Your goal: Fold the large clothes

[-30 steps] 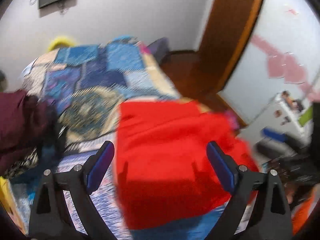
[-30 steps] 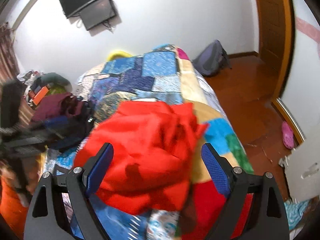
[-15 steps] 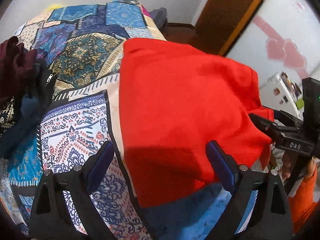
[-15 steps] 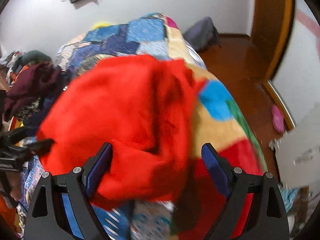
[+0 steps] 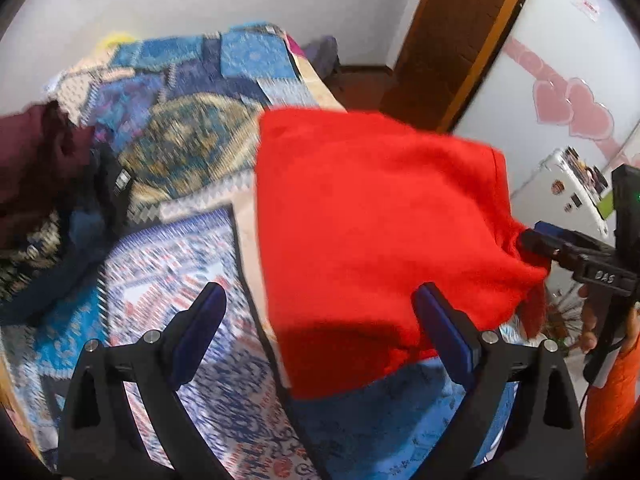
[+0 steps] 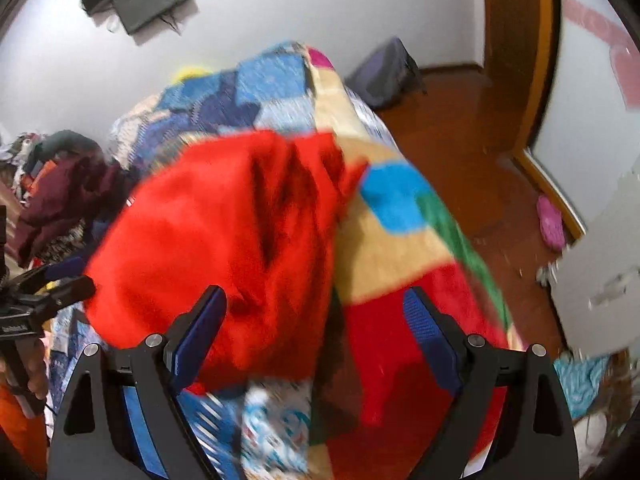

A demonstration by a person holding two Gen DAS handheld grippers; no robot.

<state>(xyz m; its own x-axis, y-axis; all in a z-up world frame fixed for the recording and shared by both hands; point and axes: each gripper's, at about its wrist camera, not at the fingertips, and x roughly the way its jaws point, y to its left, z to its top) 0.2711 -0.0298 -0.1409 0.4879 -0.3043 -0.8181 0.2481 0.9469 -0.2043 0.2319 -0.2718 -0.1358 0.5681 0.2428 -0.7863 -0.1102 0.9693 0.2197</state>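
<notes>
A bright red garment (image 5: 372,220) lies on the patchwork bedspread (image 5: 180,248), flat on its left side and bunched into folds towards the right (image 6: 224,236). My left gripper (image 5: 320,316) hangs open over the garment's near left edge, with cloth below the right finger and nothing pinched. My right gripper (image 6: 314,320) is open too, above the garment's crumpled near corner. In the left wrist view the right gripper (image 5: 552,244) shows at the garment's right corner. In the right wrist view the left gripper (image 6: 68,280) shows at its left edge.
A heap of maroon and dark clothes (image 5: 36,160) sits on the bed's left side. Right of the bed is wooden floor (image 6: 460,140) with a grey backpack (image 6: 388,72) and a pink slipper (image 6: 550,224). A white cabinet (image 5: 568,196) stands near the door frame (image 5: 460,40).
Both grippers have come down closer to the red garment, still open. The right gripper has entered the left wrist view at the garment's right corner.
</notes>
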